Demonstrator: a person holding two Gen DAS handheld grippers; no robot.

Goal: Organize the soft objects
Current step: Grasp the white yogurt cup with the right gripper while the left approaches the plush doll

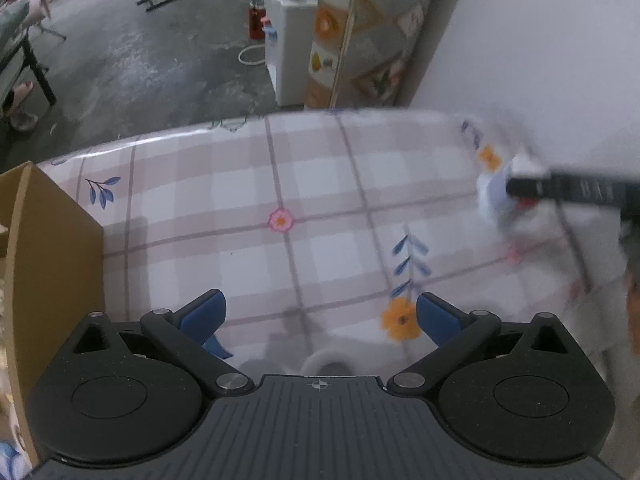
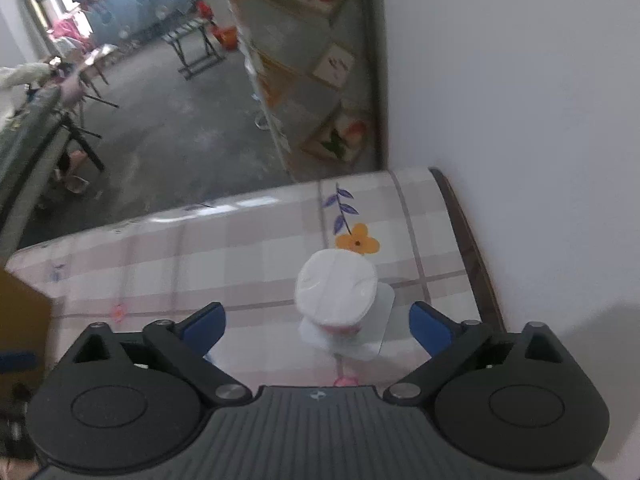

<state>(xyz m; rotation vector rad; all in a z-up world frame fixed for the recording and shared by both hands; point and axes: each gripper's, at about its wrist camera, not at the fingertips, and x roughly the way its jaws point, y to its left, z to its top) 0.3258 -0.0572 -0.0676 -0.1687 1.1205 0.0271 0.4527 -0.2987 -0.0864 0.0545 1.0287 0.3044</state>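
A white round soft pack [image 2: 336, 292] in clear wrap stands on the plaid tablecloth [image 2: 200, 264], near the wall. My right gripper [image 2: 318, 325] is open just above it, and the blue pads [image 2: 206, 322] stand apart from its sides. In the left wrist view the same pack [image 1: 496, 200] is a white blur at the far right, with a black finger [image 1: 560, 190] of the right gripper over it. My left gripper [image 1: 320, 314] is open over the bare cloth [image 1: 240, 184] with nothing between its fingers. A pale rounded shape [image 1: 328, 360] shows under its body, mostly hidden.
A brown cardboard box [image 1: 48, 248] stands at the table's left edge, seen also as a box corner [image 2: 20, 320] from the right wrist. A white wall [image 2: 520, 120] borders the table on the right. Beyond the far edge lie a concrete floor [image 1: 160, 60], a folding stool and a white appliance [image 1: 288, 52].
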